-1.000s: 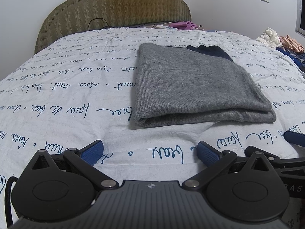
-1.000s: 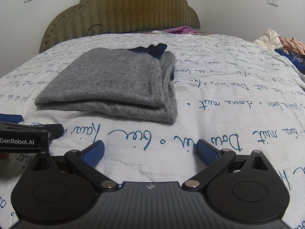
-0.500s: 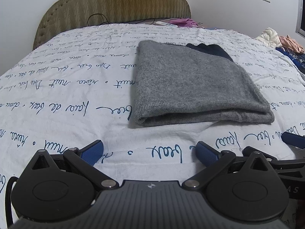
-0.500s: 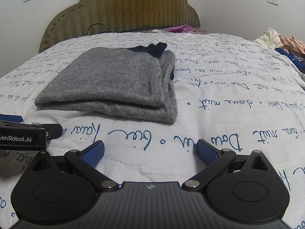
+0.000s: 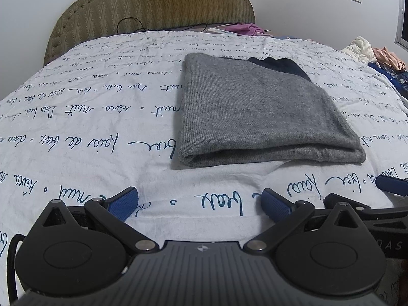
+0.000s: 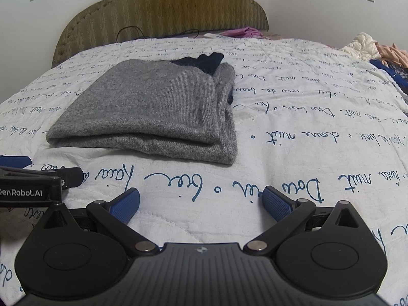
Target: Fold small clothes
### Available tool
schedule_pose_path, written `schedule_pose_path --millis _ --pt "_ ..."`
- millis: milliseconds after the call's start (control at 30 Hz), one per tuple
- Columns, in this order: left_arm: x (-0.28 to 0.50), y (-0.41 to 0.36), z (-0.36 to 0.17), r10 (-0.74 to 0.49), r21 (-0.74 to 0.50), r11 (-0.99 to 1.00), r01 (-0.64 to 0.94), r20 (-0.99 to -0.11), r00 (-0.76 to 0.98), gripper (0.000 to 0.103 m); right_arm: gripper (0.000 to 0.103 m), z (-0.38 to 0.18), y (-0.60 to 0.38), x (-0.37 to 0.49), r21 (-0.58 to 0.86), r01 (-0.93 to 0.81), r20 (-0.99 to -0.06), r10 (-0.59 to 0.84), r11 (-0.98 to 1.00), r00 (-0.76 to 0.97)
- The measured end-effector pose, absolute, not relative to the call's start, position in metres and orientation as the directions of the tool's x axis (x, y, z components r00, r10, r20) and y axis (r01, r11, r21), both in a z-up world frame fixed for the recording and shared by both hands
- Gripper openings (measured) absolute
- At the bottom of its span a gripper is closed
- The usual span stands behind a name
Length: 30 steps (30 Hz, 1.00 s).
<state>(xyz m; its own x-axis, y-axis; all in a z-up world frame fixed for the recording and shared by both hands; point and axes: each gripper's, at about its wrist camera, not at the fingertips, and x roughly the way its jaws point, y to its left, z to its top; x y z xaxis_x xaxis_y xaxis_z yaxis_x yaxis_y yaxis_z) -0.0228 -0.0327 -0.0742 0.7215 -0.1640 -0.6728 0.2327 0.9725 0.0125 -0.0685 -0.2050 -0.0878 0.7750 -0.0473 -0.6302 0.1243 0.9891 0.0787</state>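
One folded grey knit garment (image 5: pixel 257 112) lies on one white quilt printed with blue handwriting (image 5: pixel 89 117), with one dark navy piece of cloth (image 5: pixel 283 65) peeking out at its far end. Two black grippers with blue finger pads are out, the left gripper (image 5: pixel 200 202) and the right gripper (image 6: pixel 201 201), two fingers apiece. One olive padded headboard (image 6: pixel 163 7) stands behind. One heap of loose clothes (image 6: pixel 377 51) sits at the far right. One purple cloth (image 5: pixel 246 28) lies by the headboard.

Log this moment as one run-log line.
stage: fold looks done | grey sweater: folded, flat on bedspread, dark part showing at far end | left gripper: open, empty | right gripper: open, empty
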Motion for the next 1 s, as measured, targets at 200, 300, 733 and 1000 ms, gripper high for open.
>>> schedule_pose_path --millis 200,300,733,1000 --pt "-0.022 -0.034 -0.073 -0.159 0.013 0.973 0.23 -0.686 0.71 0.103 0.103 -0.082 -0.206 -0.063 0.08 0.132 -0.676 -0.044 0.988 0.735" --pt "-0.021 -0.035 -0.072 -0.152 0.018 0.974 0.226 -0.691 0.707 0.103 0.103 -0.08 -0.207 -0.059 0.079 0.135 -0.697 -0.042 0.988 0.716" --pt "-0.019 -0.037 -0.071 -0.131 0.024 0.978 0.208 -0.706 0.696 0.103 0.103 -0.08 -0.208 -0.058 0.078 0.122 -0.708 -0.031 0.989 0.705" --pt "-0.018 -0.037 -0.07 -0.129 0.023 0.978 0.205 -0.709 0.694 0.103 0.103 -0.079 -0.209 -0.056 0.079 0.117 -0.716 -0.025 0.99 0.698"
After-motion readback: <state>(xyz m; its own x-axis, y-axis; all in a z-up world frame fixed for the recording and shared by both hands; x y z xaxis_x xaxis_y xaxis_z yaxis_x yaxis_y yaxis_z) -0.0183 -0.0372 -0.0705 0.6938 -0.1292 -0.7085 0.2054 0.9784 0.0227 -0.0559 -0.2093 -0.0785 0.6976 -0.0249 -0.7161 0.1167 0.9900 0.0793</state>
